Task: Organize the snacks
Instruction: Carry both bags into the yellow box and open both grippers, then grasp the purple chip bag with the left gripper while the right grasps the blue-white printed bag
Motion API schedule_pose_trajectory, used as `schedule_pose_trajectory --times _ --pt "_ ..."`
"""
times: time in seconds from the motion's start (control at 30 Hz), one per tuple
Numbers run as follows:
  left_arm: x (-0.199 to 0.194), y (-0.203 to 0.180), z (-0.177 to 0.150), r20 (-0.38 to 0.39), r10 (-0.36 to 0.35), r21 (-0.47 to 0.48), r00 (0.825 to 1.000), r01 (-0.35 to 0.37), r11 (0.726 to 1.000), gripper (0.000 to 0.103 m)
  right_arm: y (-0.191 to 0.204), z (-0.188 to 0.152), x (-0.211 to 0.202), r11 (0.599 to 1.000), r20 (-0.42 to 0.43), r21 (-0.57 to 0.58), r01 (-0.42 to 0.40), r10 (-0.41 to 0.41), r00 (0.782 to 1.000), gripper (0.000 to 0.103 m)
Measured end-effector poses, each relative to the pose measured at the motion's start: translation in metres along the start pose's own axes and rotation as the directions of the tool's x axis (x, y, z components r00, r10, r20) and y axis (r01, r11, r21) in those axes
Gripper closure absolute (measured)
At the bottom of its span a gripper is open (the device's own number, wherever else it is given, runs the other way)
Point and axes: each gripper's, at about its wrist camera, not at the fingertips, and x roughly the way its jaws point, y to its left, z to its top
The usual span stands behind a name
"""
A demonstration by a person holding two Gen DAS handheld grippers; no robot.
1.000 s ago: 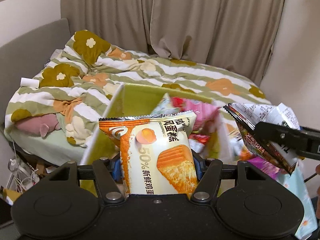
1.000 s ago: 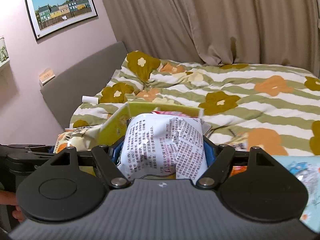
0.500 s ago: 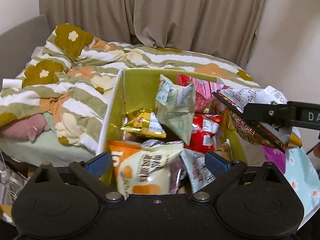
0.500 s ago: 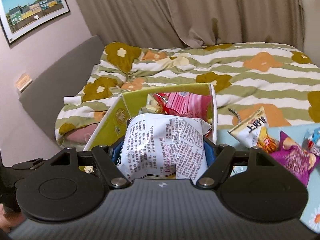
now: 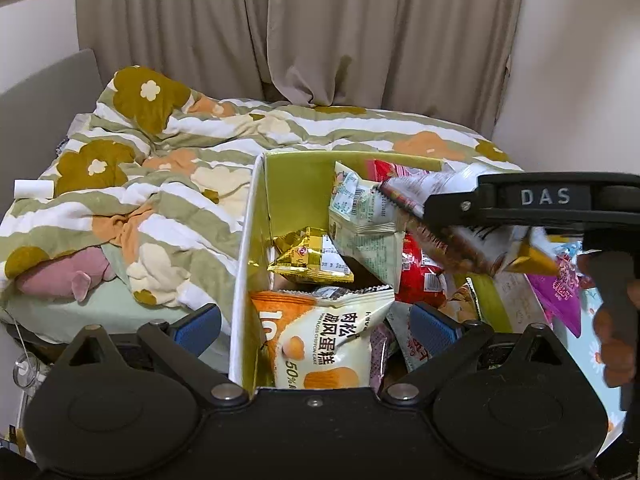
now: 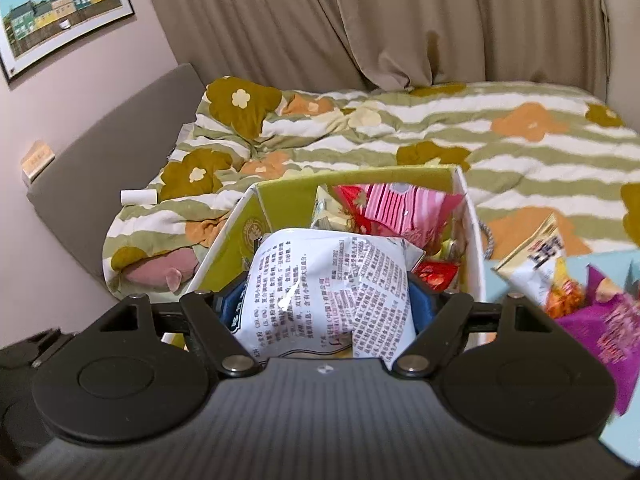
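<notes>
A white box with a green lining (image 5: 244, 272) stands at the bed's edge with several snack packets in it. An orange-and-cream cake packet (image 5: 328, 344) lies at its near end, loose between the wide-apart pads of my left gripper (image 5: 316, 326), which is open. My right gripper (image 6: 328, 304) hovers over the box (image 6: 472, 232). Its jaws are opening, with a white printed snack packet (image 6: 328, 292) still between the blue pads. From the left wrist, that gripper (image 5: 520, 200) reaches in from the right with the packet (image 5: 452, 248) hanging over the box, blurred.
A bed with a floral striped duvet (image 6: 440, 136) lies behind the box, curtains beyond it. To the box's right, a purple packet (image 6: 600, 332) and a cream-and-orange packet (image 6: 544, 260) lie on a light blue surface. A person's hand (image 5: 616, 344) grips the right gripper's handle.
My left gripper opened and let the cake packet drop into the box's near end. The right gripper carried the white packet forward and down over the box.
</notes>
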Motion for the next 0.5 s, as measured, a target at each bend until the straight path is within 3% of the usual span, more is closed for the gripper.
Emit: schedule_pose_trajectory --times 0.07,0.5 --pt "0.000 0.000 -0.001 0.000 0.006 -0.002 1.000 -0.006 1.000 0.001 -0.001 -0.002 0.005 1.000 -0.008 0.019 -0.018 0.019 1.000 0.000" --pt "-0.007 -0.007 -0.002 0.012 -0.040 -0.042 0.999 0.040 0.998 0.001 -0.013 -0.020 -0.026 1.000 0.082 -0.004 -0.003 0.003 0.997 0.000"
